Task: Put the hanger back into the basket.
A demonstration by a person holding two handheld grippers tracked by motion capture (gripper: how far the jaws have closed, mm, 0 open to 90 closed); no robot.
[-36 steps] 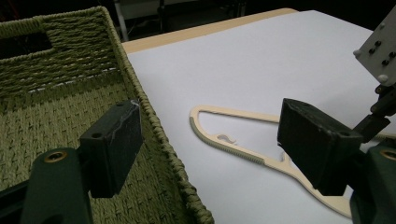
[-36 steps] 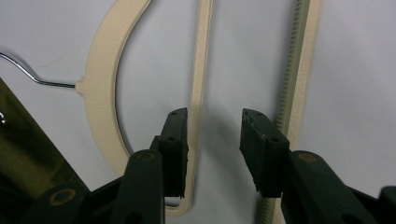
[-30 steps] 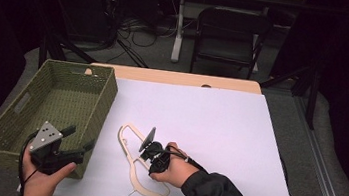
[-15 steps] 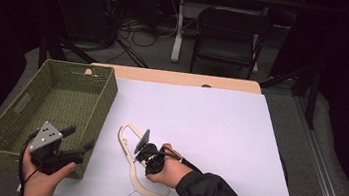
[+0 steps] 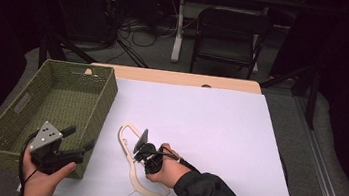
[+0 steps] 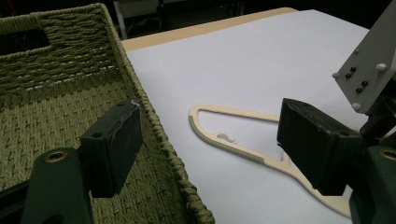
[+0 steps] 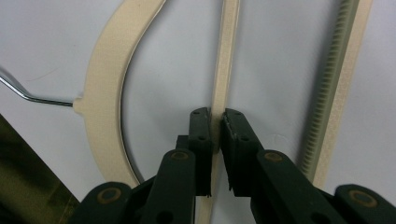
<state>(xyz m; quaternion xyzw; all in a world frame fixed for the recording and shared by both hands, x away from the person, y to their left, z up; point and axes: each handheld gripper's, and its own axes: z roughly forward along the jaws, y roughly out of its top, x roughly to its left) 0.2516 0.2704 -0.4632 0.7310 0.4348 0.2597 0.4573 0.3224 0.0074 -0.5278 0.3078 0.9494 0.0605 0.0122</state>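
On white table [image 5: 219,128], right hand-held gripper [image 7: 217,122] just closed, clamping hanger [image 7: 107,84]

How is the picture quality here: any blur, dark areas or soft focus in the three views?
High view: the white table cover is evenly lit, the room behind is nearly black. Left gripper view: the hanger is sharp, the near jaws slightly soft. Right gripper view: the right gripper is crisp on the hanger's thin bar, with mild blur towards the edges.

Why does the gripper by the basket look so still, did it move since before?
No. The left gripper sits at the same spot against the green basket's near corner, jaws open, holding nothing.
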